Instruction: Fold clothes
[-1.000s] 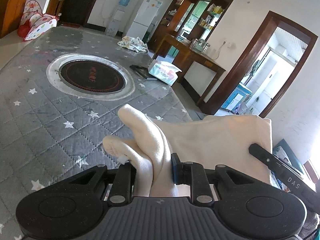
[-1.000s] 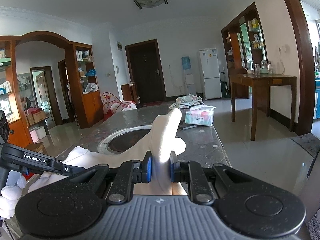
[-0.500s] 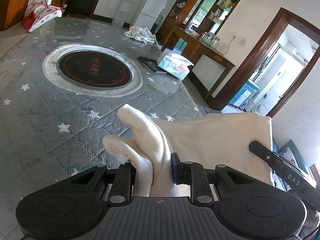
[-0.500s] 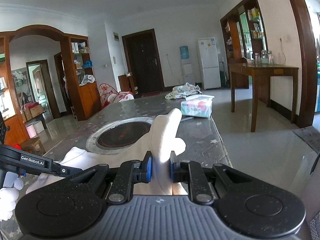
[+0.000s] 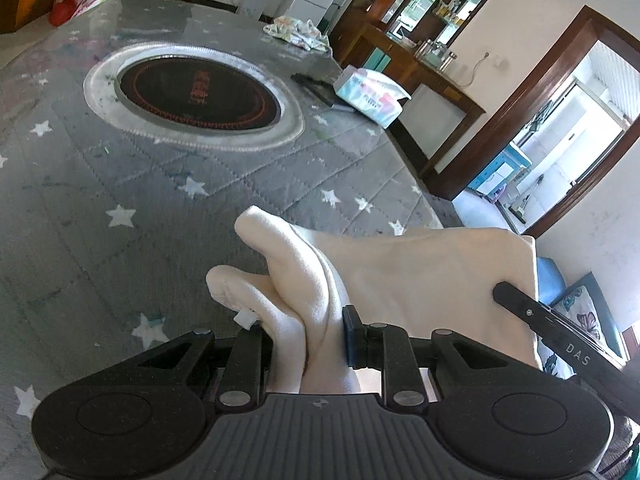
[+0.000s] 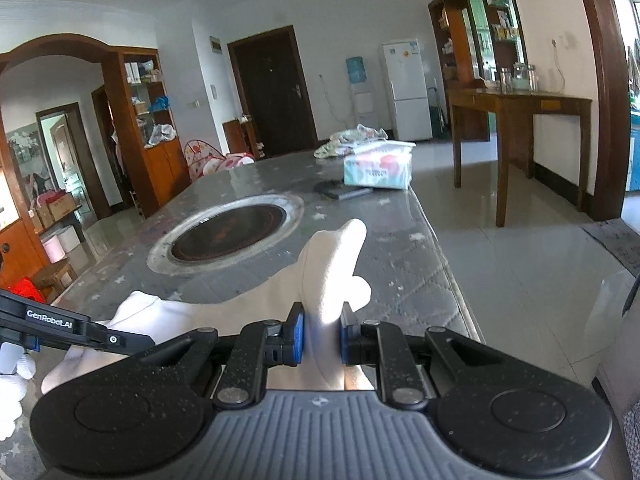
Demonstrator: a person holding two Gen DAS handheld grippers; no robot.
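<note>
Two hand-held grippers hold a cream garment [image 5: 424,280] above the near end of a long tabletop [image 5: 120,184] covered in grey quilted cloth printed with white stars. The left gripper [image 5: 308,332] has its fingers pinching a bunched fold of the fabric, which rises in two rounded lobes ahead of them; from there the cloth stretches away to the right in a taut sheet, where the black bar of the other tool, lettered "DAS", crosses its far corner. In the right wrist view, the right gripper [image 6: 322,330] has its blue-padded fingers [image 6: 295,334] pressed onto another upright fold of the same garment [image 6: 332,264], and the cloth runs left toward a black bar marked "GenRobot.AI".

Beyond the garment, a round dark burner [image 5: 196,92] with a pale metal ring sits sunk into the middle of the tabletop. Farther on lie a pack of tissues [image 5: 370,94], a dark flat object [image 5: 314,86] just beside it, and a crumpled patterned cloth [image 5: 298,32] near the far end. A white refrigerator [image 6: 404,90] and a water dispenser [image 6: 358,88] stand against the back wall.
</note>
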